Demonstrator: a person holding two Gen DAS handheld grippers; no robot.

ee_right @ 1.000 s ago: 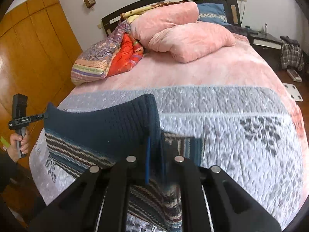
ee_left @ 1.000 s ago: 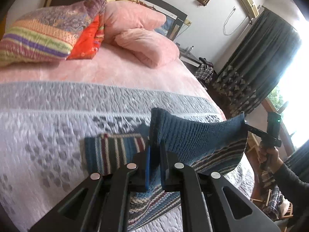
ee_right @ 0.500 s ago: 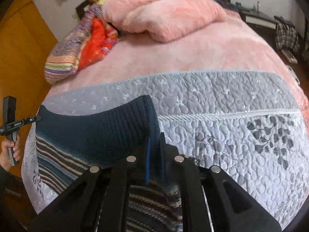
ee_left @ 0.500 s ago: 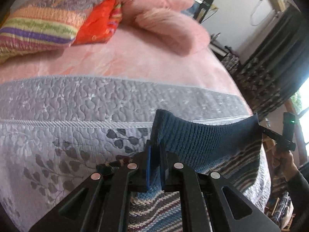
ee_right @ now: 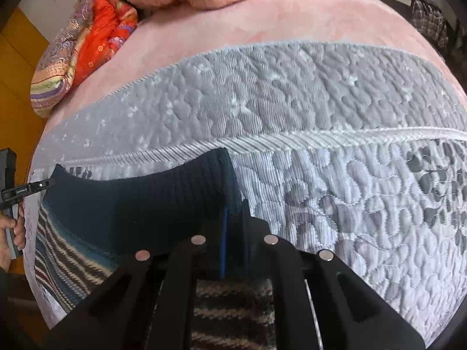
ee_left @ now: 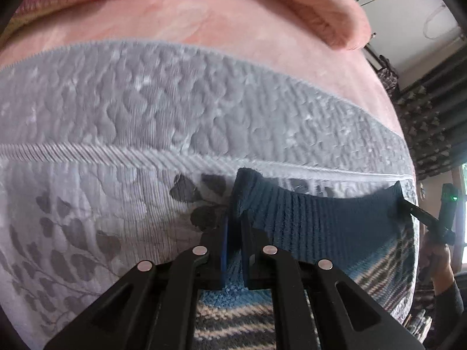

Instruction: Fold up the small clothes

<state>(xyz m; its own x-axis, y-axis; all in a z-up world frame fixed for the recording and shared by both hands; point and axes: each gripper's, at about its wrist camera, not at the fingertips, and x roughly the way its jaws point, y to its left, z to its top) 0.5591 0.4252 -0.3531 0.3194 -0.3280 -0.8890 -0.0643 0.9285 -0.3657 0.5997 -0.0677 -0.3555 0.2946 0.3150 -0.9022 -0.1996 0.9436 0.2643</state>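
Currently the left gripper (ee_left: 233, 227) is pinching one corner of the sweater's (ee_left: 321, 221) dark blue ribbed hem, its jaws pressed together on the knit; the right gripper (ee_right: 235, 218) is clamping the opposite corner of the same hem in the same manner; the hem band is hanging stretched between the two grippers, sagging slightly in the middle; the striped body of the sweater is lying below the hem, resting on the grey quilted bedspread (ee_left: 146, 110); in the left wrist view the far corner is showing at the right gripper's tip, with a hand (ee_left: 437, 259) gripping that tool's handle; in the right wrist view a hand (ee_right: 11, 227) is gripping the left tool at the frame's left edge; beyond the bedspread a pink blanket (ee_right: 292, 20) is covering the bed, with a pink pillow (ee_left: 315, 8) and a multicoloured folded quilt (ee_right: 73, 55) lying at its far end.
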